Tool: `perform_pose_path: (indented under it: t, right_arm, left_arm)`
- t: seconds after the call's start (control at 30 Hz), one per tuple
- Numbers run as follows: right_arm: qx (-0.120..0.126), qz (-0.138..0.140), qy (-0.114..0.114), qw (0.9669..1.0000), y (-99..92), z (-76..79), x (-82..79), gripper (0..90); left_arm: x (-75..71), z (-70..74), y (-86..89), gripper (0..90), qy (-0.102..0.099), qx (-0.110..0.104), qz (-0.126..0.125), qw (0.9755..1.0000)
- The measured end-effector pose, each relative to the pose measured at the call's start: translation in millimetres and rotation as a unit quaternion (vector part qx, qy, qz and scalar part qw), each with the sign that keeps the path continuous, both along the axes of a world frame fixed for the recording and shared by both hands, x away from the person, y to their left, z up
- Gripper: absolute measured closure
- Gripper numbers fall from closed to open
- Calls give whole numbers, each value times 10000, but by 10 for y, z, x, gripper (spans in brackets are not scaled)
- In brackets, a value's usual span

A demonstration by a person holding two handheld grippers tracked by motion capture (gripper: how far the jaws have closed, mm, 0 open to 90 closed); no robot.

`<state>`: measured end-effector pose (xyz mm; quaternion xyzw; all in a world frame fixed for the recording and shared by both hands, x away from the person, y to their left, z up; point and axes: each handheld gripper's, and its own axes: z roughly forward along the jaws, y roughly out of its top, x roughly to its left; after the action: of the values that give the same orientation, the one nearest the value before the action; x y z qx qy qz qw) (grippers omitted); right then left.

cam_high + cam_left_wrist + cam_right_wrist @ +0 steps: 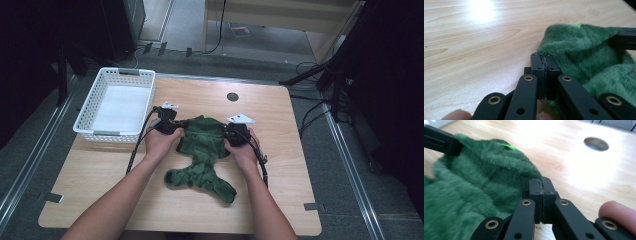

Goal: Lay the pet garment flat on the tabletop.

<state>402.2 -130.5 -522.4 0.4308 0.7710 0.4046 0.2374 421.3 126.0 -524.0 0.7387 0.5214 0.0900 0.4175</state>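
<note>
A fuzzy dark green garment (204,155) lies crumpled in the middle of the wooden table (280,200). My left gripper (176,127) is shut on its upper left edge, with fur (584,55) pinched between the jaws of the left gripper (545,65). My right gripper (231,131) is shut on the upper right edge, where fur (486,180) meets the closed jaws of the right gripper (542,187). The garment's top edge stretches between the two grippers. Its lower part trails toward the front of the table.
A white slatted basket (90,107) stands at the table's back left corner. A round cable hole (232,96) sits near the back edge, also a dark hole (596,143) in the right gripper view. Cables (137,145) trail from both grippers.
</note>
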Motion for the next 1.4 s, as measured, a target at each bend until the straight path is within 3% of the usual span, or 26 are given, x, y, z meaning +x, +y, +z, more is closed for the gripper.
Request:
perform_pose_path:
  t: [0.07,0.1,0.17,0.23,0.27,0.33,0.37,0.43,0.47,0.5,0.57,0.63,0.7,0.8,0.97,1.0,1.03,1.07,1.1,1.13,1.17,1.2,1.23,1.3,1.37,1.4]
  right_arm:
    - [-107,161,31,9998,-24,-11,-24,890]
    - [-107,172,296,9994,-79,-56,-20,762]
    - [234,92,557,9981,-199,-78,6,651]
    - [436,5,527,9977,-267,-62,8,632]
    - [970,-241,478,9938,-374,1,29,631]
    - [1188,-367,439,9913,-399,33,55,637]
    - [1472,-511,465,9867,-368,90,123,643]
    - [1521,-549,556,9853,-245,122,193,642]
    - [1464,-565,640,9855,-169,126,220,639]
    - [1464,-565,640,9855,-169,126,220,639]
    - [1265,-574,816,9869,-16,95,253,624]
    - [685,-622,1017,9905,132,-6,245,616]
    - [558,-671,1038,9908,140,-41,238,620]
    - [784,-844,1286,9850,56,-135,239,652]
    - [502,-633,1249,9889,81,-165,219,749]
    - [305,-533,1218,9907,109,-154,198,866]
    - [305,-533,1218,9907,109,-154,198,866]
    - [161,-339,1062,9936,135,-137,176,893]
    - [161,-339,1062,9936,135,-137,176,893]
    - [129,-206,576,9980,140,-64,130,898]
    - [129,-206,576,9980,140,-64,130,898]
    - [277,-235,79,9993,126,50,93,898]
    - [276,-337,-133,9990,121,101,89,898]
    - [282,-466,-230,9983,116,155,97,894]
    - [263,-282,269,9989,119,107,152,868]
    - [263,-282,269,9989,119,107,152,868]
  left_arm:
    - [1,-40,-44,783,182,89,-100,9997]
    - [-4,-69,-65,724,349,130,-231,9990]
    - [-19,-41,-36,631,307,60,-237,9992]
    - [-19,-17,-6,574,276,-104,-215,9993]
    - [-10,12,31,569,223,-367,-235,9988]
    - [35,48,98,570,223,-919,-4,9955]
    - [96,55,139,579,343,-1470,407,9877]
    - [119,49,126,568,378,-1552,542,9857]
    - [163,7,43,561,514,-1265,483,9895]
    - [163,7,43,550,514,-1265,483,9895]
    - [165,-46,-72,536,628,-849,334,9938]
    - [134,-83,-131,509,614,-446,212,9969]
    - [103,-107,-152,506,514,-169,233,9983]
    - [75,-130,-154,560,437,2,227,9988]
    - [50,-146,-195,765,334,187,105,9992]
    - [38,-154,-208,845,287,289,8,9992]
    - [38,-154,-208,885,287,289,8,9992]
    - [18,-123,-200,896,61,337,27,9994]
    - [18,-123,-200,900,61,337,27,9994]
    - [0,-50,-187,900,-264,339,140,9990]
    - [0,-50,-187,900,-264,339,140,9990]
    - [-8,20,-177,900,-592,350,327,9971]
    - [-8,20,-177,900,-592,350,327,9971]
    - [20,8,-195,887,-664,435,533,9954]
    - [51,-91,-223,828,-312,582,435,9969]
    - [51,-91,-223,786,-312,582,435,9969]
